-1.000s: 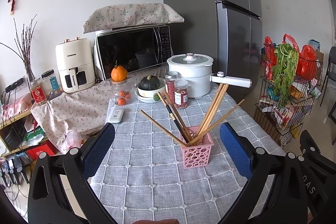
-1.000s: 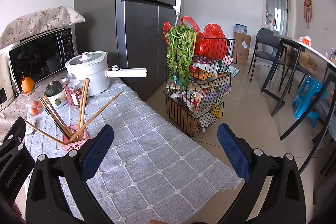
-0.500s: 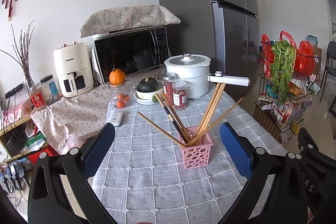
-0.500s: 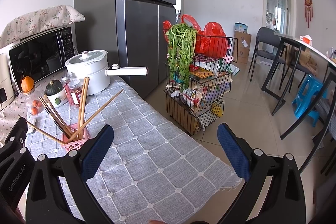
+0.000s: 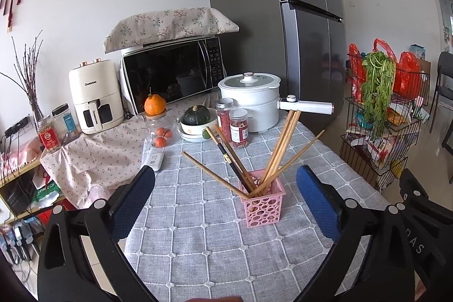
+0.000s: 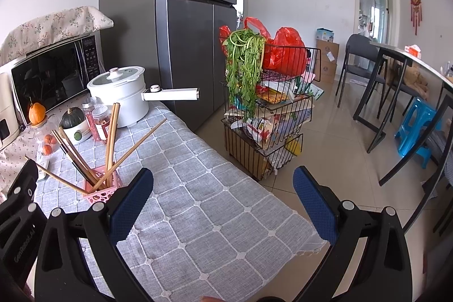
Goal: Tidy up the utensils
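Several chopsticks (image 5: 271, 157) stand beyond the spread, empty left claw (image 5: 225, 198).

Wooden chopsticks (image 5: 279, 145) stand in a perforated pink plastic holder (image 5: 263, 205) on a woven grey checked tablecloth (image 5: 215, 242), behind them a glossy white pot (image 5: 250, 104) and a smooth dark metal fridge (image 5: 305, 27).

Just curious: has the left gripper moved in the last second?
Yes. The left gripper has pulled back slightly; the pink basket sits lower between its fingers.
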Demonstrator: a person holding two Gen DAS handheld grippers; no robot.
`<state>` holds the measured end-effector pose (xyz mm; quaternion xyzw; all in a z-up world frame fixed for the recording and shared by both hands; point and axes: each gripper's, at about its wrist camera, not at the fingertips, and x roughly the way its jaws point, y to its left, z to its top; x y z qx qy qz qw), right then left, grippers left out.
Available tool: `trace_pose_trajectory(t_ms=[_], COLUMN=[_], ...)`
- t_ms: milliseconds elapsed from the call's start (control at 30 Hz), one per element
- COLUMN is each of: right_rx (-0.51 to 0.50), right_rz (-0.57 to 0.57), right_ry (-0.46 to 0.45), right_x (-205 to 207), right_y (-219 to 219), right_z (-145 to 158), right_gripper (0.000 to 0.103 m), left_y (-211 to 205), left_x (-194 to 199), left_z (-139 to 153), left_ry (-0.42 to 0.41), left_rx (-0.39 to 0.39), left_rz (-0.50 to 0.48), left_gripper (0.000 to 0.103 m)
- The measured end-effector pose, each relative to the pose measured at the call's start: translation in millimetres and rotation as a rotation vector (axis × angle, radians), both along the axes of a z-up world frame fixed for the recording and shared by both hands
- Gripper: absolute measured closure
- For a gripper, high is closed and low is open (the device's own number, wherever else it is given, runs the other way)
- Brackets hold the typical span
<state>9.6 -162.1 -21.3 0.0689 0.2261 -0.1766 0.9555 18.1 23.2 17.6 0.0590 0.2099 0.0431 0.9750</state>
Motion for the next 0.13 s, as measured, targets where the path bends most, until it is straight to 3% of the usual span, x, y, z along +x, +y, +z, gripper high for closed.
trace_pose_trajectory(t_ms=[133], right_rx=[0.001], right_rz=[0.0], right_ry=[0.002], right_x=[0.9], right_y=[-0.7], right_z=[0.5], right_gripper=[0.007], left_y=[0.3], left_x=[-0.1], left_z=[-0.2], left_ry=[0.005], left_rx=[-0.003], left_rz=[0.001], left_gripper=[0.007])
